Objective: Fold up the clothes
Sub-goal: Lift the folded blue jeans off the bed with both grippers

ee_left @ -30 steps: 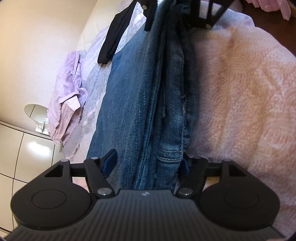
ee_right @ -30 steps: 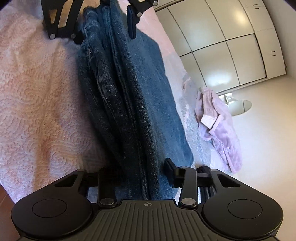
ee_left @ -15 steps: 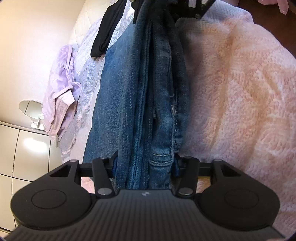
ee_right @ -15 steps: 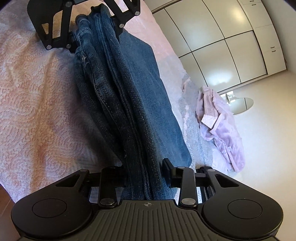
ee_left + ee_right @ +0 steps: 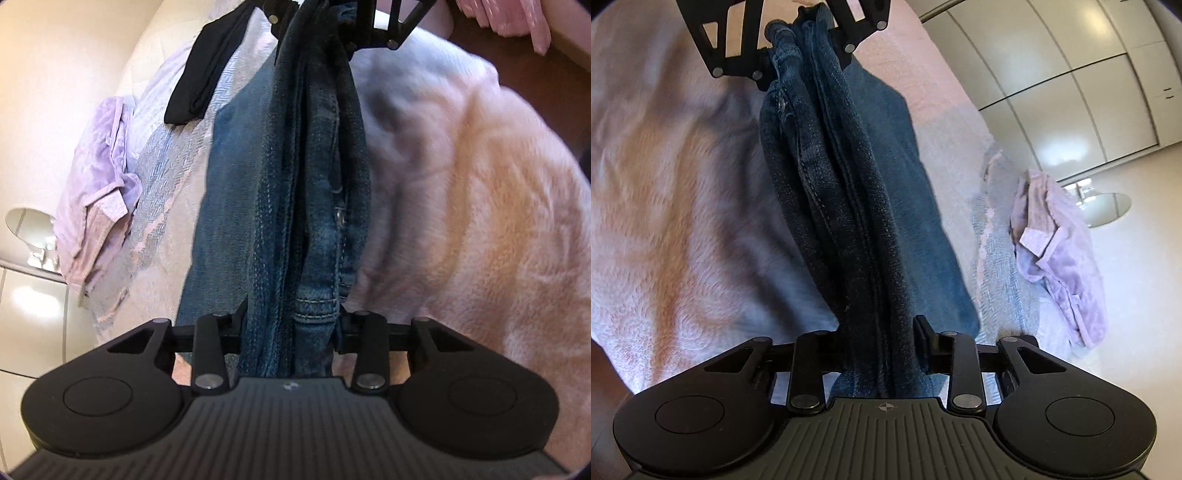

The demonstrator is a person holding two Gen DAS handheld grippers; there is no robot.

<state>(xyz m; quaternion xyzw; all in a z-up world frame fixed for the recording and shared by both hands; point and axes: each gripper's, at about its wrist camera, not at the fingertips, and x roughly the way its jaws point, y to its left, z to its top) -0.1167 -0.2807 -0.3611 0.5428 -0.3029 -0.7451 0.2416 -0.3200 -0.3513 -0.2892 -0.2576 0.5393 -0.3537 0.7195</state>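
Note:
A pair of blue jeans point(image 5: 303, 192) is stretched taut between my two grippers above the bed. My left gripper point(image 5: 290, 325) is shut on one end of the bunched denim. My right gripper point(image 5: 881, 339) is shut on the other end of the jeans point(image 5: 849, 206). Each gripper shows at the top of the other's view: the right gripper point(image 5: 332, 26) in the left wrist view, the left gripper point(image 5: 798, 48) in the right wrist view. The lower part of the jeans hangs down toward the bed.
A pink textured blanket point(image 5: 461, 206) covers the bed under the jeans. A lilac shirt point(image 5: 96, 199) and a black garment point(image 5: 207, 70) lie on the pale bedspread point(image 5: 166, 155). White wardrobe doors point(image 5: 1071, 74) stand beyond the bed.
My left gripper has closed from open onto the jeans. Both grippers have lifted the jeans off the blanket and drawn them tighter.

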